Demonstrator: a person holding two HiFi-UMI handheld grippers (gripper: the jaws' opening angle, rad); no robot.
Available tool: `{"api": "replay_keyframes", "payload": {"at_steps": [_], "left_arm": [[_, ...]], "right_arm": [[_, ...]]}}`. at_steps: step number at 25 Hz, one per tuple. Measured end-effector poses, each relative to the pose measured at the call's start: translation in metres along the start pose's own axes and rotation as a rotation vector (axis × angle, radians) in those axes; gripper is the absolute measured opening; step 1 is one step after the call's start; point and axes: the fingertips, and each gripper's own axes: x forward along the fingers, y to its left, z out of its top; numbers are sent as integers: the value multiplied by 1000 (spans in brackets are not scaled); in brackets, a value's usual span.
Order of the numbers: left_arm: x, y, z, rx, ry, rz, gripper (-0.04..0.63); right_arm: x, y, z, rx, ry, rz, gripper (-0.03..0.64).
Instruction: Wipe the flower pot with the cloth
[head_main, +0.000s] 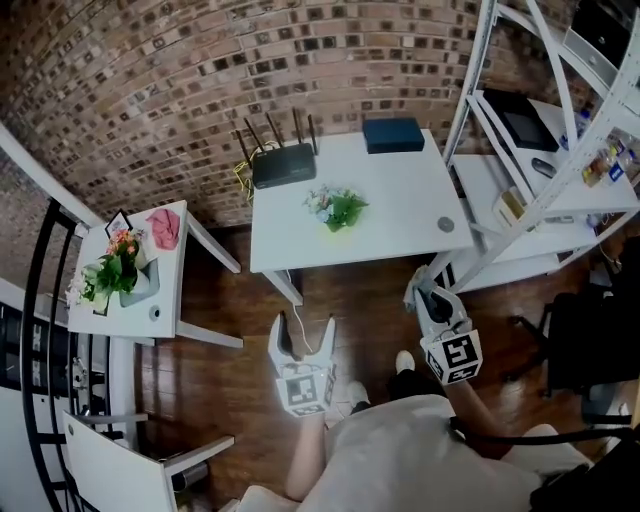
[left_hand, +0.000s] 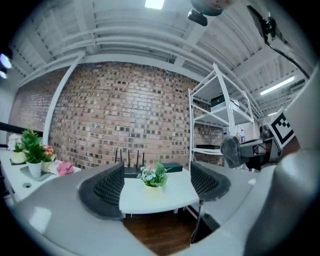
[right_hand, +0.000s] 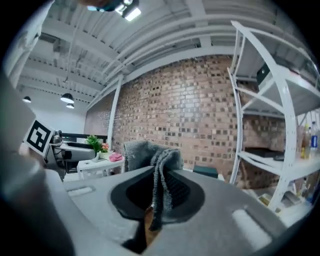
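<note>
Head view: left claw (head_main: 303, 325) hangs near table's (head_main: 400, 215) front edge.

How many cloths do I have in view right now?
2. A grey cloth is clamped in the right gripper; a pink cloth lies on the small side table, beside the plants.

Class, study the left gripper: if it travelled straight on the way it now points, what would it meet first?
Probably the white table, with the potted flowers on it framed between the open jaws of the left gripper; only bare floor lies before it. Depth is uncertain.
</note>
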Motion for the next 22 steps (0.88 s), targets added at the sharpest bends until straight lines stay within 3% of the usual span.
{"api": "replay_keyframes", "payload": {"at_steps": [4, 8, 11, 22], "left_arm": [[-1, -4, 18, 21, -23, 26, 425], [0, -14, 34, 42, -2, 45, 417], [4, -30, 47, 50, 1, 53, 391], [16, -65, 59, 29, -13, 15, 377]], "right_arm": [[-7, -1, 37, -23, -109, -2, 3], [-4, -7, 47, 56, -122, 16, 3], [-6, -8, 56, 55, -143, 57, 3], [-10, -26, 32, 104, -100, 104, 3]]}}
